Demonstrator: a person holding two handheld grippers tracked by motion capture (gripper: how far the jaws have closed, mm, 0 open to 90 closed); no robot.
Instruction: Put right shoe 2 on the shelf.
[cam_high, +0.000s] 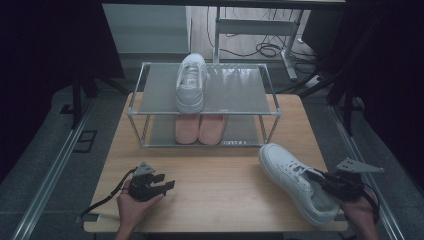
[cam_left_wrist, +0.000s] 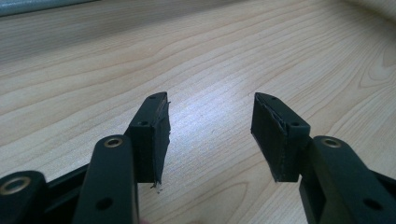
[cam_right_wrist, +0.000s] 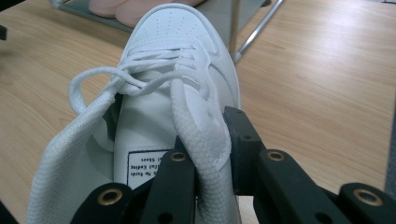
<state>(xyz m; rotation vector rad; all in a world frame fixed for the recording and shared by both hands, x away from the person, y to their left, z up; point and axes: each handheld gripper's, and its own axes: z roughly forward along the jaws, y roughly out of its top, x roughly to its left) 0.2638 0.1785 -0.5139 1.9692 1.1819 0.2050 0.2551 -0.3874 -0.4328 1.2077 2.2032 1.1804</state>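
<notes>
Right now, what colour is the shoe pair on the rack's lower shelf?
Pale pink pair of shoes, clearest in the high view.

Our smooth matt leather shoe (cam_right_wrist: 182, 56) with woven cloth laces, pale grained wood table (cam_high: 225, 180), shiny metal rack (cam_high: 145, 107).

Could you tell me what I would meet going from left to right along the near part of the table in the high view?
Left gripper, open over bare table → white shoe lying on the table → right gripper, jaws closed on the shoe's collar.
</notes>
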